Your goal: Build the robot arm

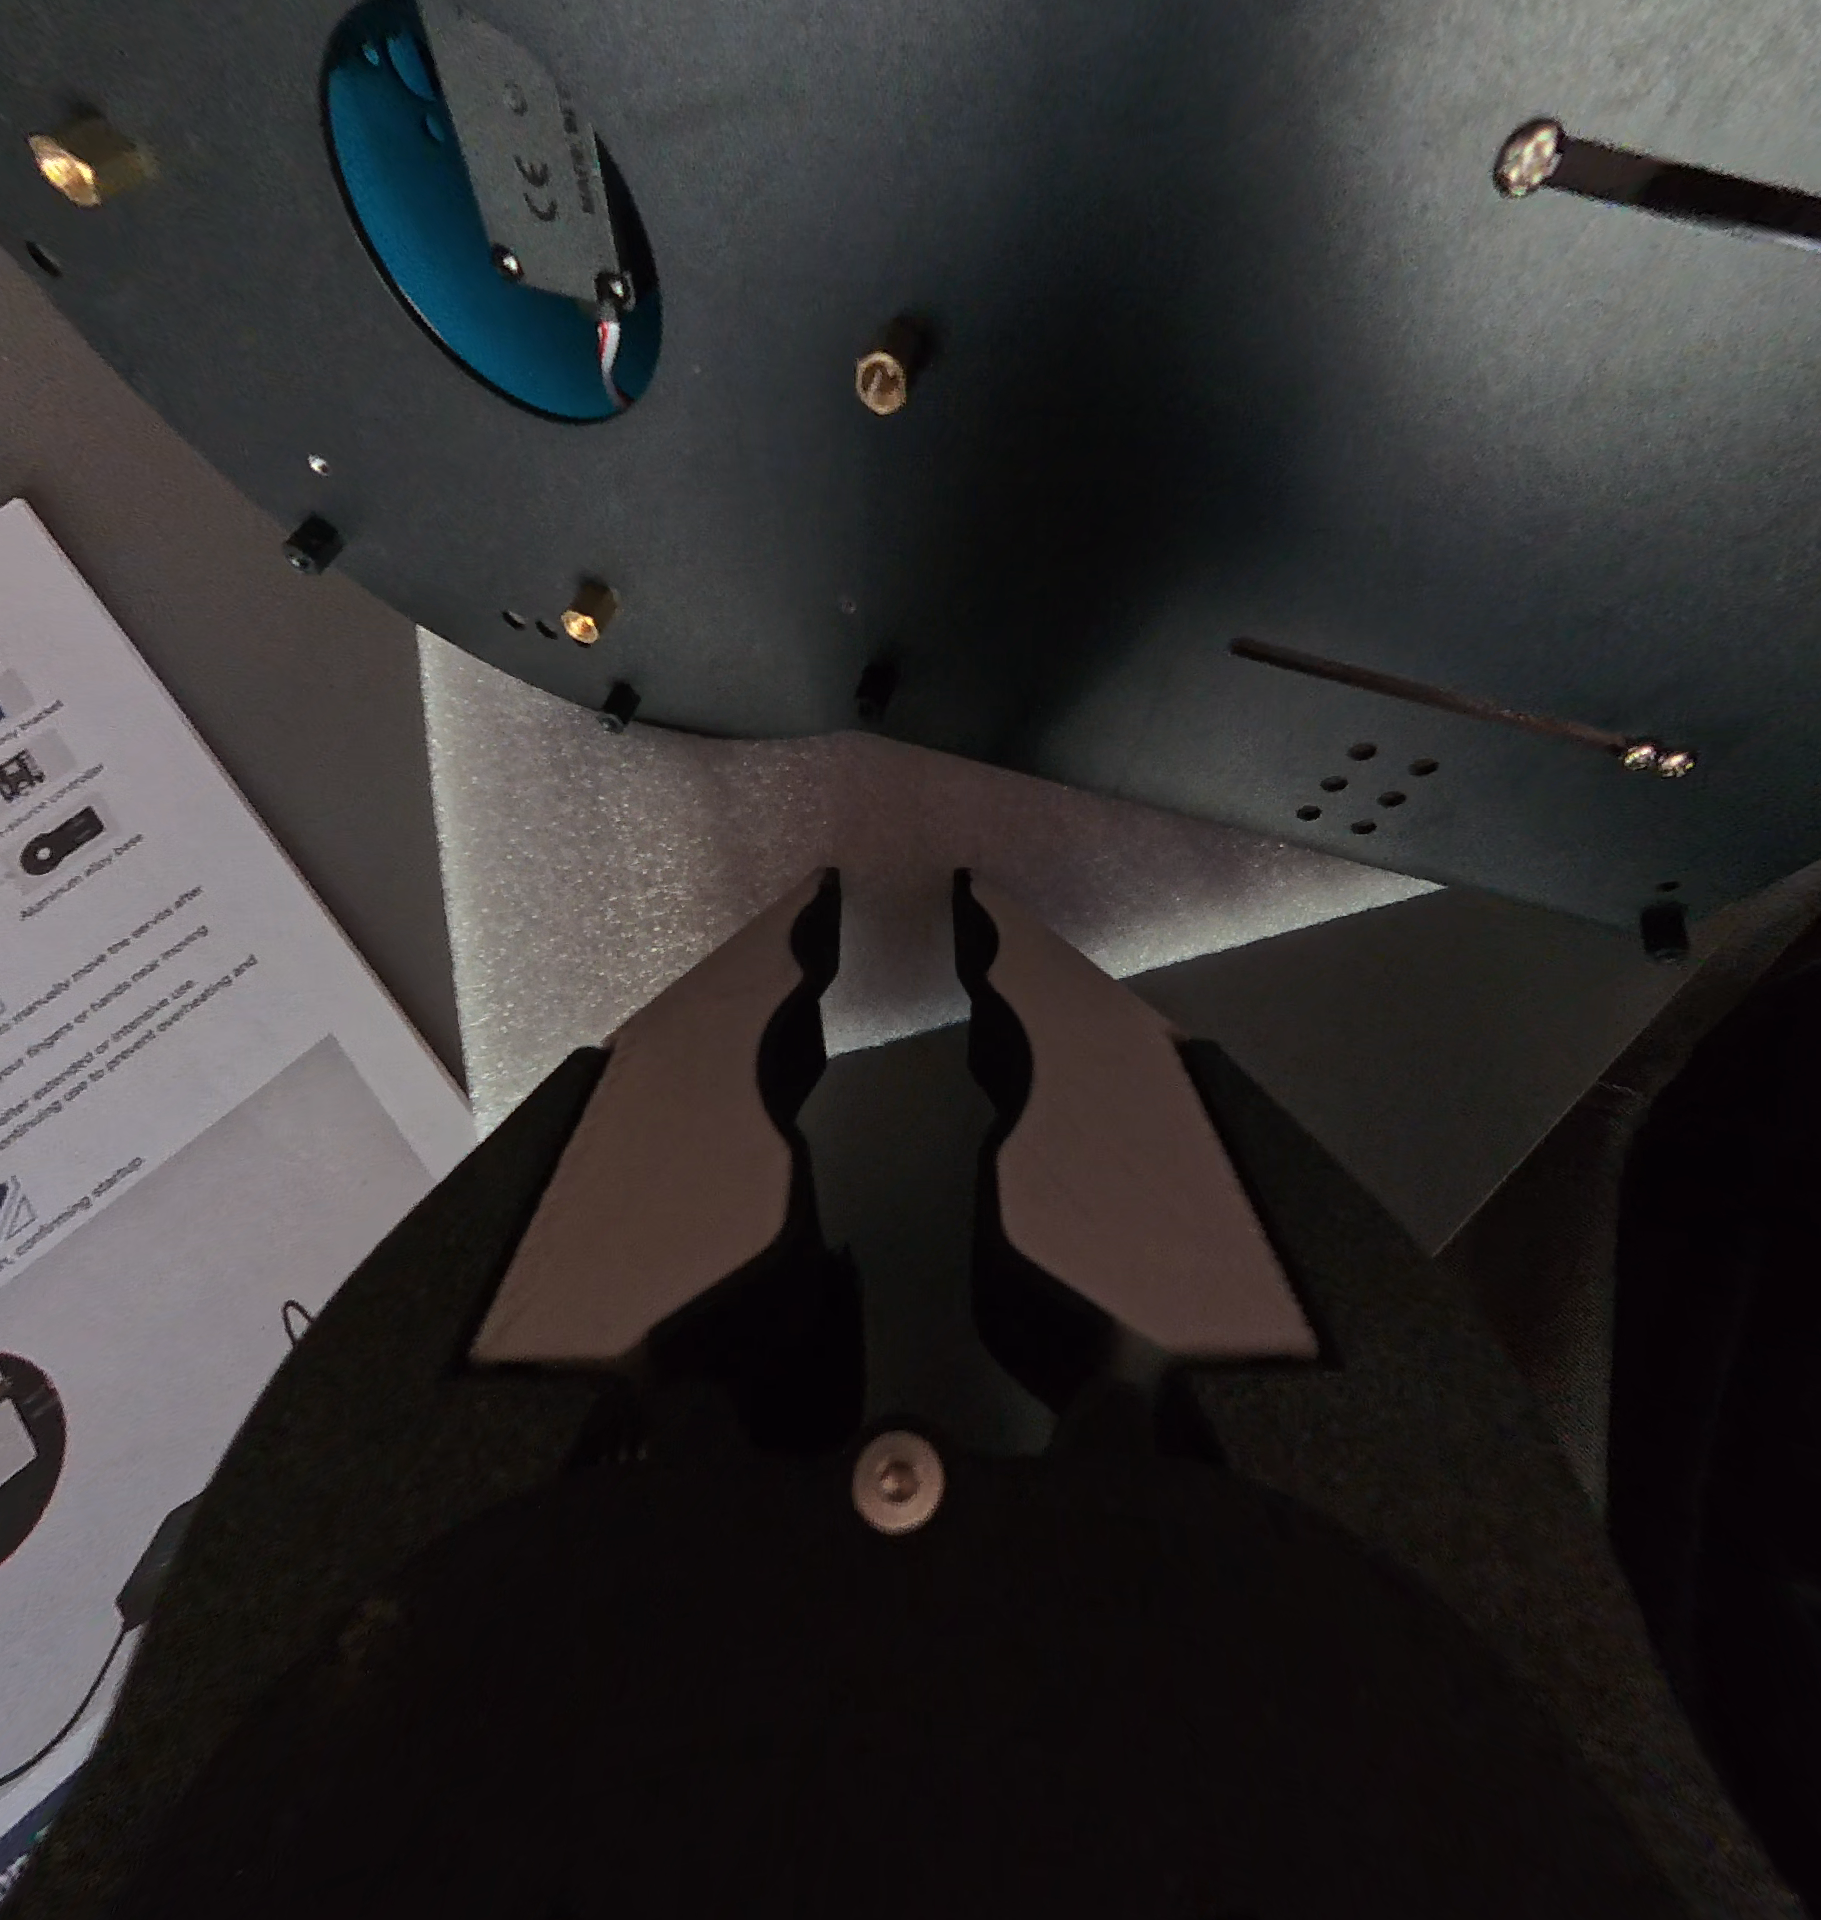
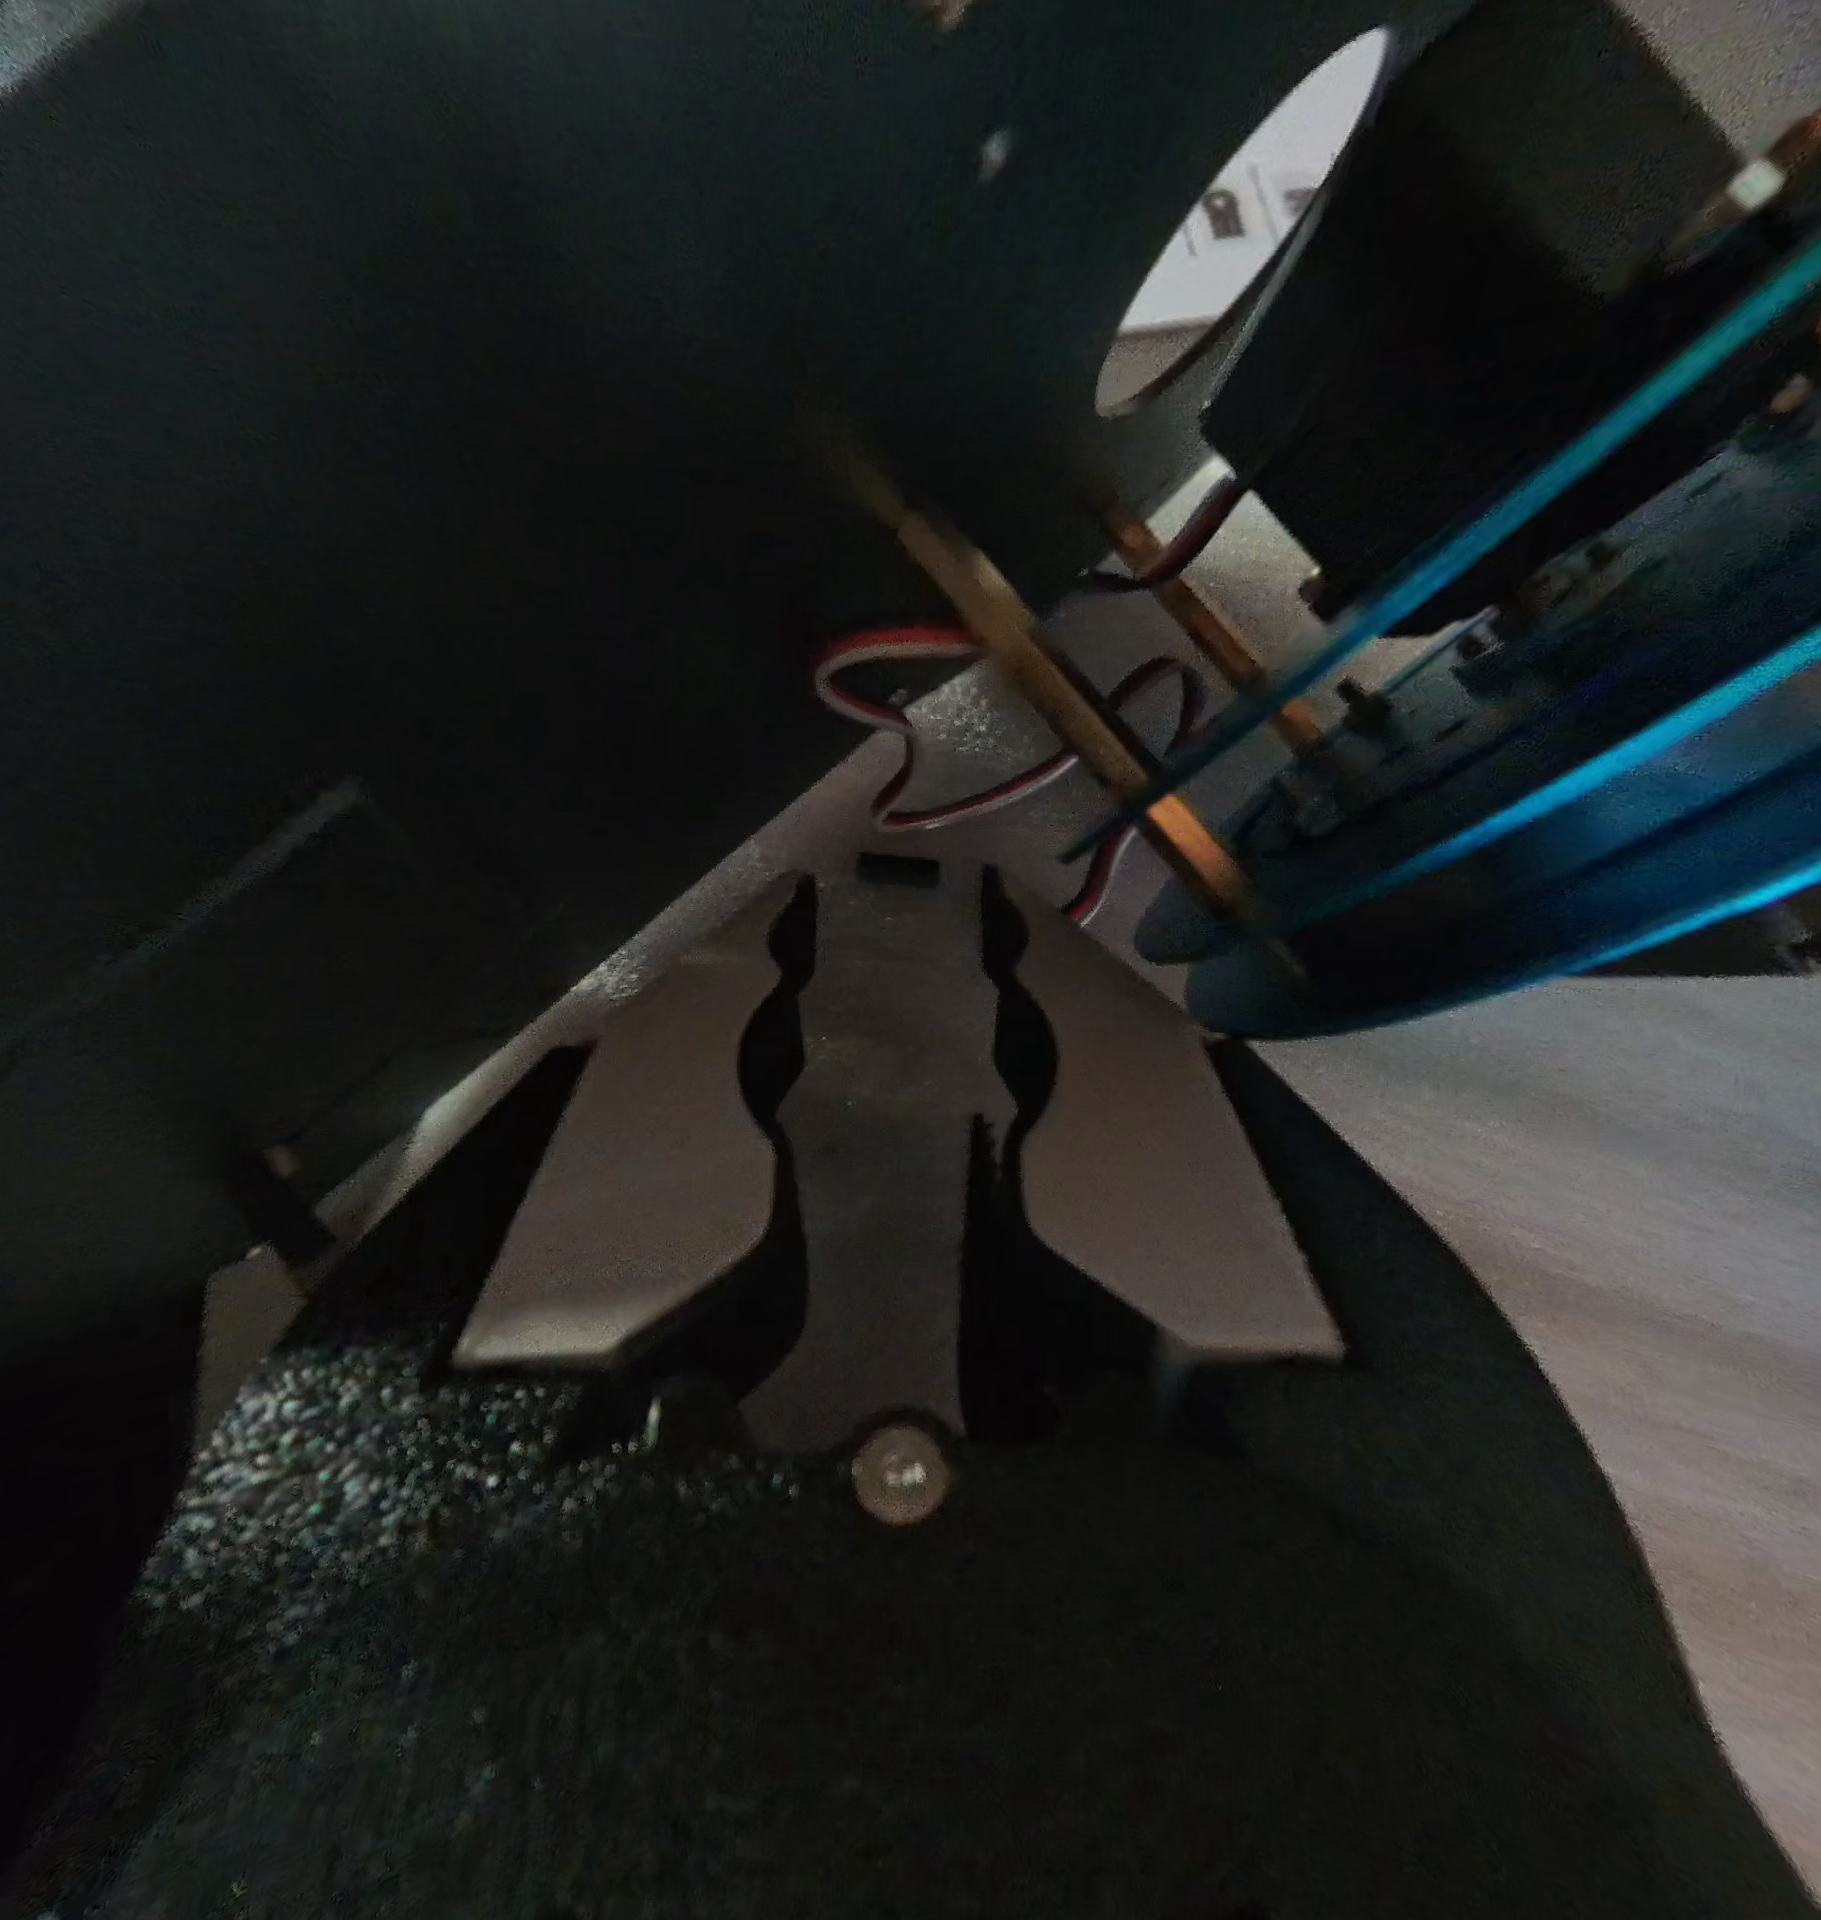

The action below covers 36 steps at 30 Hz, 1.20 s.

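Filling both views, the dark metal plate (image 1: pixel 1093 468) runs off every edge, and the right wrist view is blurred, its blue acrylic layers (image 2: pixel 1612 727) hard to read. The left gripper (image 1: pixel 895 883) stands narrowly parted, empty, over white foam (image 1: pixel 625 831) just below the plate's rim. The right gripper (image 2: pixel 901 894) gapes slightly, holding nothing, near servo wires (image 2: pixel 916 727) and a brass standoff (image 2: pixel 1041 675).

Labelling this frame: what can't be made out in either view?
- Left view: black plate cut off by top and right edges; full shape unknown.
- Left view: dark object at right edge, in shadow, unidentifiable.
- Right view: board between blue plates blurred; parts unreadable.
- Right view: wire ends hidden behind plate.
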Available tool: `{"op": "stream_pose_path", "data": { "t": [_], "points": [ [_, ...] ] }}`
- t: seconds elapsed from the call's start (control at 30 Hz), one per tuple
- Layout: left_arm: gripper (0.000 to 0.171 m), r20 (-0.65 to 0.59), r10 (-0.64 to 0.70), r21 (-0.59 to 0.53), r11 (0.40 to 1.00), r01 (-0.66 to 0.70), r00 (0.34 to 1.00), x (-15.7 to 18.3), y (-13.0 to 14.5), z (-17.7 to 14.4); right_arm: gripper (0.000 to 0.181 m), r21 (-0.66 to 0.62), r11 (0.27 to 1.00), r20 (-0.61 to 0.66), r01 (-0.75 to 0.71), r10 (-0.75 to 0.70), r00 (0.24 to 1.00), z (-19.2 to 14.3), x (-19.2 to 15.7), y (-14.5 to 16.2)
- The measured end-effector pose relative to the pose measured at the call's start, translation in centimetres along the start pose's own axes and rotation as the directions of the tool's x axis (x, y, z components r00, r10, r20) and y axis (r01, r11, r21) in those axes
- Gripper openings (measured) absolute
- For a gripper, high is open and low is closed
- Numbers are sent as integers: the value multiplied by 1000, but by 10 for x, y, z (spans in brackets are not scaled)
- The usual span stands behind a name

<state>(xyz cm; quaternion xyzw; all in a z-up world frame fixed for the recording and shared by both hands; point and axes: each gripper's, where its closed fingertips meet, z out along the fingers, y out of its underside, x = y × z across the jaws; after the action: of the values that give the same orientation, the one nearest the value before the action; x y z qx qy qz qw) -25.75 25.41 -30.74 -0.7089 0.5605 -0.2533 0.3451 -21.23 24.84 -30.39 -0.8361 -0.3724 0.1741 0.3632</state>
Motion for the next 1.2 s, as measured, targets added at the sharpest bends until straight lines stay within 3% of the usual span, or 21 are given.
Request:
{"op": "stream_pose_path", "data": {
  "t": [0.03,0.37,0.4,0.53,0.67,0.8,0.9,1.0,1.1,1.2],
  "points": [
    [21,0,0,0,1000,0,1000,0,0,0,31,-5,1000,-22,8,-8,1000,1,1,1],
    [20,4,6,7,1000,-6,1000,0,0,0,26,16,999,-39,-44,45,998,4,-2,-1],
    [19,4,6,7,1000,-6,1000,0,0,0,14,20,999,-37,-39,40,999,3,-3,-1],
    [19,5,7,8,1000,-7,1000,0,0,0,14,20,999,-30,-27,28,999,-1,-5,1],
    [19,2,3,11,1000,-3,1000,1,0,0,14,49,997,-33,-66,67,997,-33,2,10],
    [18,-1,-2,9,1000,2,1000,1,0,0,14,45,997,-142,-64,70,987,-80,49,41],
    [18,9,0,7,1000,0,1000,1,-1,-1,14,-22,999,-124,-27,24,992,-81,59,69],
    [19,26,-7,4,1000,7,1000,1,-1,-2,21,18,999,-149,-30,33,988,-89,60,67],
    [22,48,-18,13,1000,17,999,2,-2,-10,50,130,987,-168,-100,121,978,-119,44,50],
    [22,60,-32,51,998,29,998,7,-7,-23,59,289,946,-35,-143,160,987,-145,-18,28]
  ]
}}
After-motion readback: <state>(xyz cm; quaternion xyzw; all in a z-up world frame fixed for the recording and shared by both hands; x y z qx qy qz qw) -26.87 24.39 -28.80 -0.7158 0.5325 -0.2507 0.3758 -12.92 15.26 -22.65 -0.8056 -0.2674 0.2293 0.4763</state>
